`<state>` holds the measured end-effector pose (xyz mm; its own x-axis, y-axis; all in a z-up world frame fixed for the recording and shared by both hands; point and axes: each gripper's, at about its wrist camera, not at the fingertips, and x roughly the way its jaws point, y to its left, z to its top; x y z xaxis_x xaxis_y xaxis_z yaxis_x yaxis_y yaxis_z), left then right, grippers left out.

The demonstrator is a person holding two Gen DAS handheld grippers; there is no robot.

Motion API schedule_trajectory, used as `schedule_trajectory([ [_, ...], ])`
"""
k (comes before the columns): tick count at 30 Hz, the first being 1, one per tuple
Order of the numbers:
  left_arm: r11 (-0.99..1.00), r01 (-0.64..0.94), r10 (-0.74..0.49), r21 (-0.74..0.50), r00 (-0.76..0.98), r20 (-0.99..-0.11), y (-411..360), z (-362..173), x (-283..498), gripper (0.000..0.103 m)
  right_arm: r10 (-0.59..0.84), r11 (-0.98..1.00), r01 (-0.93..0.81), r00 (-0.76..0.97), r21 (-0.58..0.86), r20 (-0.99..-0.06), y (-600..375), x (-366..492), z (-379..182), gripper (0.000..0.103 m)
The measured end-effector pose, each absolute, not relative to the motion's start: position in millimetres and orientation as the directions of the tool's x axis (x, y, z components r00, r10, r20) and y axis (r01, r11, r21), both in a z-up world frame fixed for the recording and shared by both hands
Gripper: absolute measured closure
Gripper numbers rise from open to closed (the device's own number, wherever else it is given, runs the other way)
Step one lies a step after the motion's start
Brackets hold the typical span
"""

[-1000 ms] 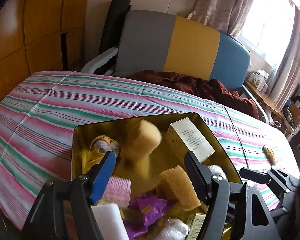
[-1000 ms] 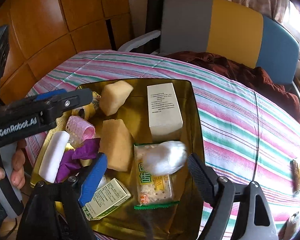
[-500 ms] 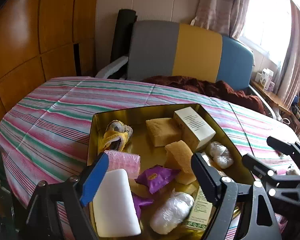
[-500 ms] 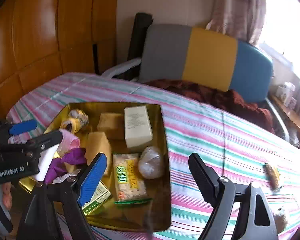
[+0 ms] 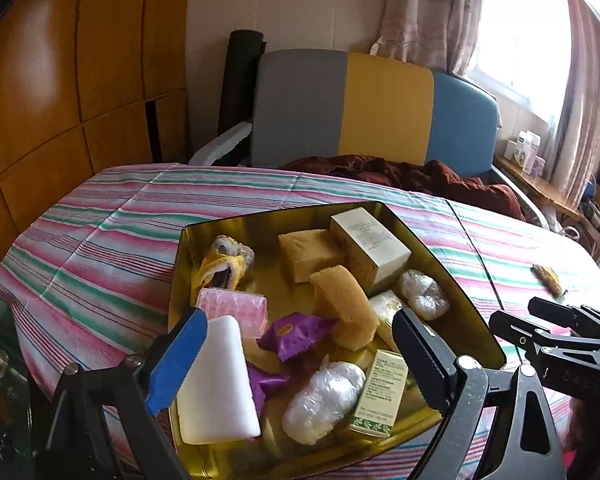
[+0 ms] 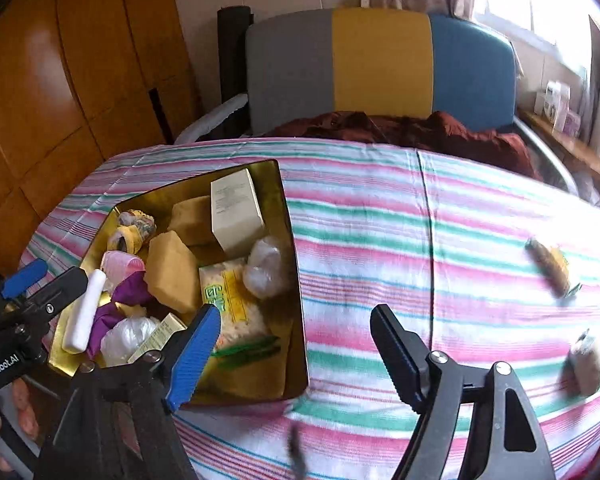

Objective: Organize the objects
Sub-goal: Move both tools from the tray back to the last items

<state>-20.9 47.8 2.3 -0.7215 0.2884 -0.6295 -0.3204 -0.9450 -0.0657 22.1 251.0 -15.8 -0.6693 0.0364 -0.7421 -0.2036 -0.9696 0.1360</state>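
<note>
A gold tin tray (image 5: 452, 276) (image 6: 296, 344) sits on the striped tablecloth. It holds two yellow sponges (image 5: 344, 308), a cream box (image 5: 370, 246), a white foam block (image 5: 216, 380), a pink roller (image 5: 234, 308), purple wrappers (image 5: 292, 334), wrapped white balls and a cracker pack (image 6: 228, 296). My left gripper (image 5: 300, 360) is open and empty above the tray's near end. My right gripper (image 6: 296, 354) is open and empty over the tray's right rim and the cloth. Two small objects lie on the cloth at the right: a brown-yellow one (image 6: 550, 266) and a grey-brown one (image 6: 586, 362).
A grey, yellow and blue chair back (image 5: 376, 108) with dark red cloth (image 5: 412, 176) stands behind the table. Wooden panels (image 5: 60, 80) are on the left. A shelf with small boxes (image 5: 526, 152) is by the window.
Both grippers have pulled back and up from the tray. The right gripper has swung right, so more cloth and the two loose objects show. A sponge and a white ball now rest in the tray.
</note>
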Motion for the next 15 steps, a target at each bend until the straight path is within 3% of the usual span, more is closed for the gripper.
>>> schedule_trajectory([
  [5,-0.936,-0.350,0.293,-0.036,-0.717,-0.633,58,1,-15,0.009,0.052,-0.960,-0.241,-0.651,0.142,-0.757,267,29,-22,0.018],
  [15,-0.905,-0.425,0.328,-0.004,-0.692,-0.643,78,2,-6,0.009,0.146,-0.902,-0.402,-0.626,0.157,-0.766,332,53,-15,0.018],
])
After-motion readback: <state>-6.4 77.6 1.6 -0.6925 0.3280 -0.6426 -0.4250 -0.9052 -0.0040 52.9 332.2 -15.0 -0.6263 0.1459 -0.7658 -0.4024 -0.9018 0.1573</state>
